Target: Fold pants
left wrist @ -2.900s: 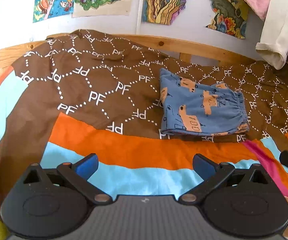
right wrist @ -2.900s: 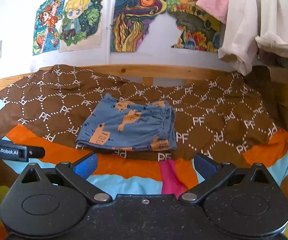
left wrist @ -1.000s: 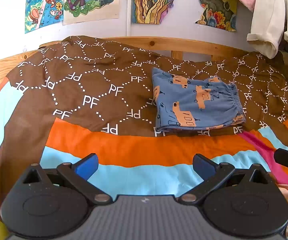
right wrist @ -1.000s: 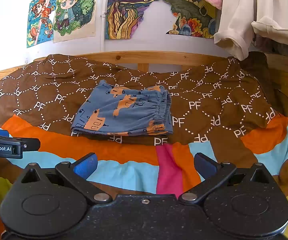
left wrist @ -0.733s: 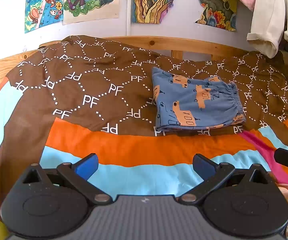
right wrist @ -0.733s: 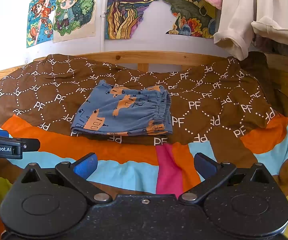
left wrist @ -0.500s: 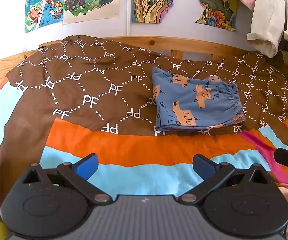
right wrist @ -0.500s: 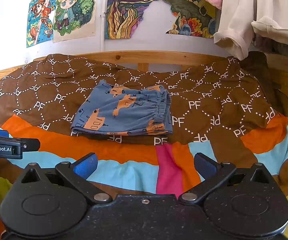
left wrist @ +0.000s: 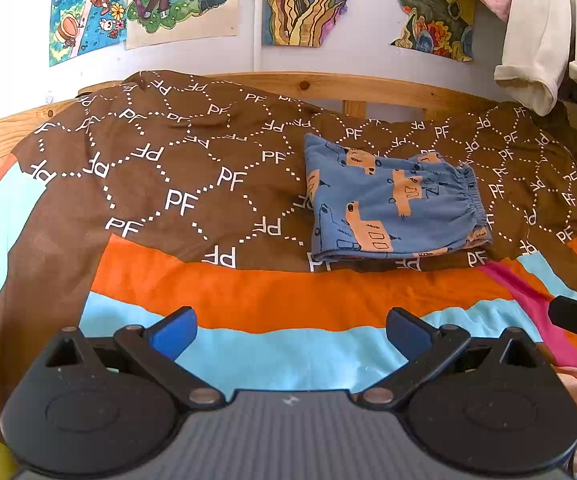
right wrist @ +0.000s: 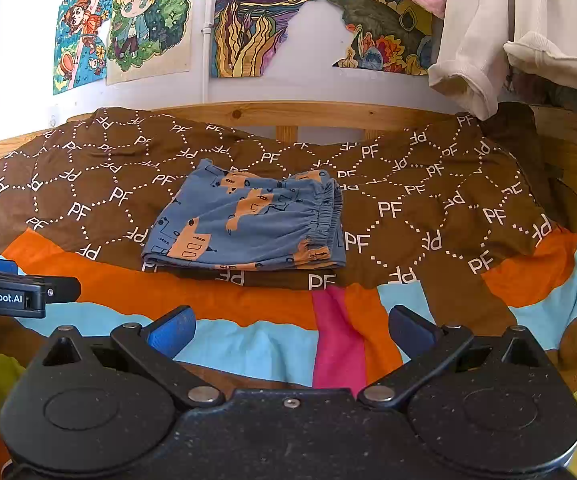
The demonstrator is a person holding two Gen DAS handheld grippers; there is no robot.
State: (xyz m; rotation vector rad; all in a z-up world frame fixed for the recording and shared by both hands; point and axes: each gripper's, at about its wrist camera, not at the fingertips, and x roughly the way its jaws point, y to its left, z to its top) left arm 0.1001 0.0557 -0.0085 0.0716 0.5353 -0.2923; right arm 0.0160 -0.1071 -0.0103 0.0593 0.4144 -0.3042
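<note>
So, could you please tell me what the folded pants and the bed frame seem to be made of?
The pants: soft matte fabric, probably cotton knit; the gathered elastic waistband suggests it. The bed frame: light, unpainted-looking wood, likely pine, with visible knots and grain.

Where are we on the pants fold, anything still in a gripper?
Done: the blue pants lie as a compact folded stack on the brown PF blanket, elastic waistband at the right edge. In hand: nothing; the left gripper and right gripper are both open, held short of the pants. Left: nothing obvious, perhaps squaring the slightly uneven layers.
</note>
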